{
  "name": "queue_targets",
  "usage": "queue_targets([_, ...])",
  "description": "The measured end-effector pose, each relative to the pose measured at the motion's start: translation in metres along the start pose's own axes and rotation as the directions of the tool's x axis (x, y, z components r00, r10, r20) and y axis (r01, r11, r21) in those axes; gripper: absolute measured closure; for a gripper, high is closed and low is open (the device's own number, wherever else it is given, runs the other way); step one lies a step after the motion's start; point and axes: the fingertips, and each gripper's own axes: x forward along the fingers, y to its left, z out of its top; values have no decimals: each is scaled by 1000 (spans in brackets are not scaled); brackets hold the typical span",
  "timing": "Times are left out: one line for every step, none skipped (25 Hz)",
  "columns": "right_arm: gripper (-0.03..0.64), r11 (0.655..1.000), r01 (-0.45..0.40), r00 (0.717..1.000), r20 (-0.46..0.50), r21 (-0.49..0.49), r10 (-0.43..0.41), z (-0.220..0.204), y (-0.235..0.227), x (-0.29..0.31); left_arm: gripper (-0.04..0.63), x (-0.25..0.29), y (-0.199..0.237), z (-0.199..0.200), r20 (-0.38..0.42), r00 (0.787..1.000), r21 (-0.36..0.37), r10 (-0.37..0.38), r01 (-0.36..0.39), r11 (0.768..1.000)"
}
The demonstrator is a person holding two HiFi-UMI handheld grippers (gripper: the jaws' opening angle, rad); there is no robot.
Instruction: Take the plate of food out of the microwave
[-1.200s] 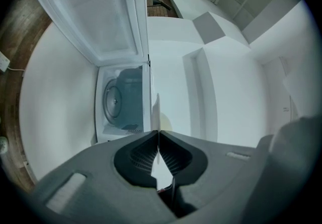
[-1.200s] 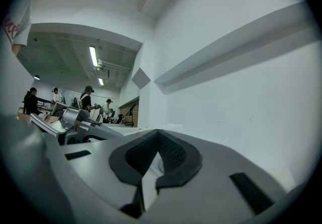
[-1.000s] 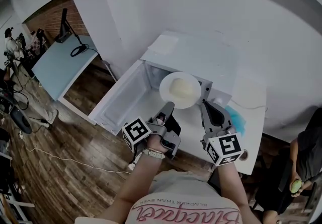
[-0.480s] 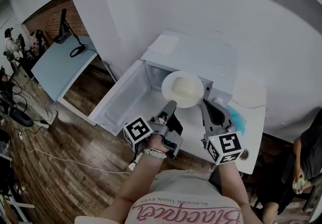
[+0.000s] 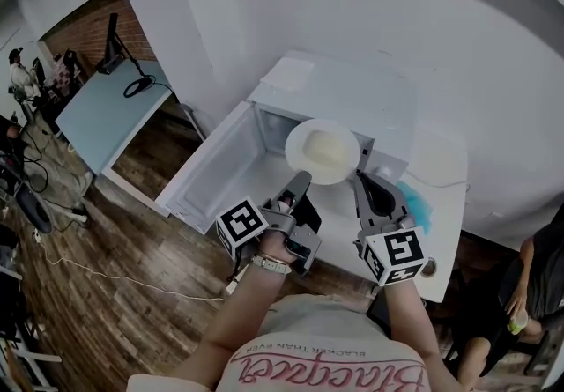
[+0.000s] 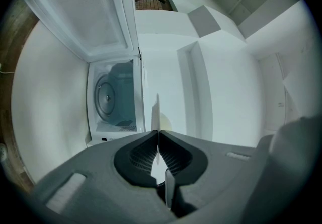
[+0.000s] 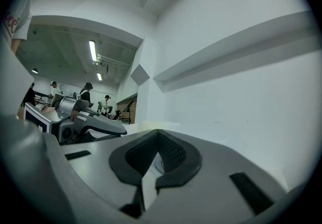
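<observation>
A white plate (image 5: 322, 151) with a pale mound of food hangs in the air in front of the open microwave (image 5: 352, 99). My left gripper (image 5: 300, 179) is shut on its near left rim, and my right gripper (image 5: 360, 176) is shut on its near right rim. In the left gripper view the plate (image 6: 157, 115) shows edge-on as a thin white strip pinched between the pads of the left gripper (image 6: 158, 135). Behind it is the microwave cavity with its glass turntable (image 6: 107, 99). The right gripper view shows the right gripper (image 7: 158, 135) closed on the plate (image 7: 151, 126), with the left gripper (image 7: 93, 122) opposite.
The microwave door (image 5: 210, 175) swings out to the left. A blue cloth (image 5: 419, 210) and a round white disc (image 5: 437, 161) lie on the white counter (image 5: 441, 240) to the right. A light blue table (image 5: 106, 117) stands at far left, and people stand around the room's edges.
The plate and both grippers have drifted slightly to the right, with the grip unchanged on both sides.
</observation>
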Motion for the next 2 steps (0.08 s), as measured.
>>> queue_targets([607,1000,2,1000,1,1,-2,1,-1,1,584,1,0,0,-2,1000,0,1,-1,1000])
queue_targets([607,1000,4,1000,3,3,-4,1,-2,2,584,2,-1,0,-5,1000,0,1,-1,1000])
